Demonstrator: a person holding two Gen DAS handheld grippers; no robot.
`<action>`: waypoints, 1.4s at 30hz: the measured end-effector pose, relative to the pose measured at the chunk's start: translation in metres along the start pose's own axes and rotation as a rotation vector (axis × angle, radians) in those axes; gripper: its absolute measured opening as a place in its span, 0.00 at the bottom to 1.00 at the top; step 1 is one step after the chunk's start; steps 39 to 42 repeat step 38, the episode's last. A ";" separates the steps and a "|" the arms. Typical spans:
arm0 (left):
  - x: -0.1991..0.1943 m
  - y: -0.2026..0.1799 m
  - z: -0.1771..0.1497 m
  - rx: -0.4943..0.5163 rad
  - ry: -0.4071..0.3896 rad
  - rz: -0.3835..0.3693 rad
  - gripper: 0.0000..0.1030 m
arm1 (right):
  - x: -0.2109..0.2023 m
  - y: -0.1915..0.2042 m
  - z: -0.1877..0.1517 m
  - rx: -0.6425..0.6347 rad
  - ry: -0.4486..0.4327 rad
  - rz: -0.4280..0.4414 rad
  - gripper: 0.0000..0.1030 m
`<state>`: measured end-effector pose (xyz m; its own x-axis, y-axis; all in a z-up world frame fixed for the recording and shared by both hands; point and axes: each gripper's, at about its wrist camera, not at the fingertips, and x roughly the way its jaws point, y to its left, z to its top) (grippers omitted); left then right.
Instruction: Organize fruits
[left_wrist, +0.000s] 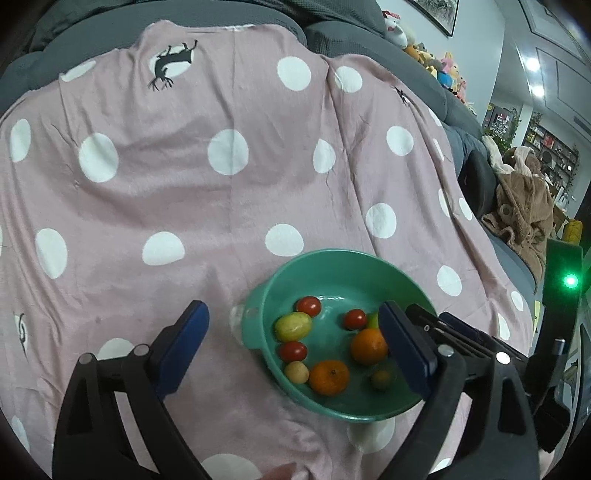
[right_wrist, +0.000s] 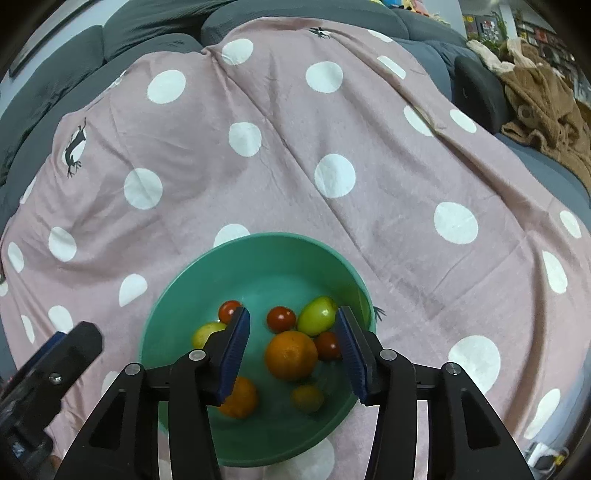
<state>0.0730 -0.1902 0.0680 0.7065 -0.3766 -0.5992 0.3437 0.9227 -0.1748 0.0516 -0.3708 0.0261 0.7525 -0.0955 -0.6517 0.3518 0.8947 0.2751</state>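
On the sofa (left_wrist: 351, 37), over a pink spotted blanket (left_wrist: 229, 192), sits a green bowl (right_wrist: 177, 295) near the front edge of the spread. All the fruit in view is inside it; none lies loose on the blanket in either view.

Contents, as far as can be told: two oranges (right_wrist: 291, 355), one in the middle and one lower left, partly behind the right tool's finger. Three or four small red tomatoes (right_wrist: 281, 319). A yellow-green oval fruit (right_wrist: 317, 315) at the far right side of the bowl, another like it on the left (left_wrist: 292, 326). Two small dull yellowish ones (left_wrist: 296, 372) near the front wall; kind unclear.

Right gripper (right_wrist: 291, 354) hangs over the bowl, jaws partly apart, nothing pressed between the pads. The central orange shows in the gap, but looks to lie on the bowl floor below them, not held. My reading: a piece has been let go here, or the tool is lining up over one.

Left gripper (left_wrist: 295, 350) stands to the bowl's left, jaws wide apart and empty. One finger is over bare blanket, the other crosses the bowl's right half in the wrist view. It grips nothing.

The bowl serves as the gathering place, which explains both tools pointing down at it. The soft blanket could let the bowl tip if its rim is nudged. Gathering looks near complete, judging by the bare blanket; whether more fruit waits out of view cannot be told.
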 end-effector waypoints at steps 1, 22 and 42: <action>-0.002 0.001 0.000 0.002 -0.003 0.005 0.91 | -0.001 0.000 0.000 -0.001 -0.001 0.000 0.48; 0.003 0.012 -0.017 -0.014 0.062 0.019 0.90 | -0.003 0.006 -0.002 -0.037 0.014 -0.057 0.48; -0.004 0.018 -0.021 -0.026 0.061 0.002 0.90 | -0.003 0.011 -0.001 -0.056 0.006 -0.054 0.48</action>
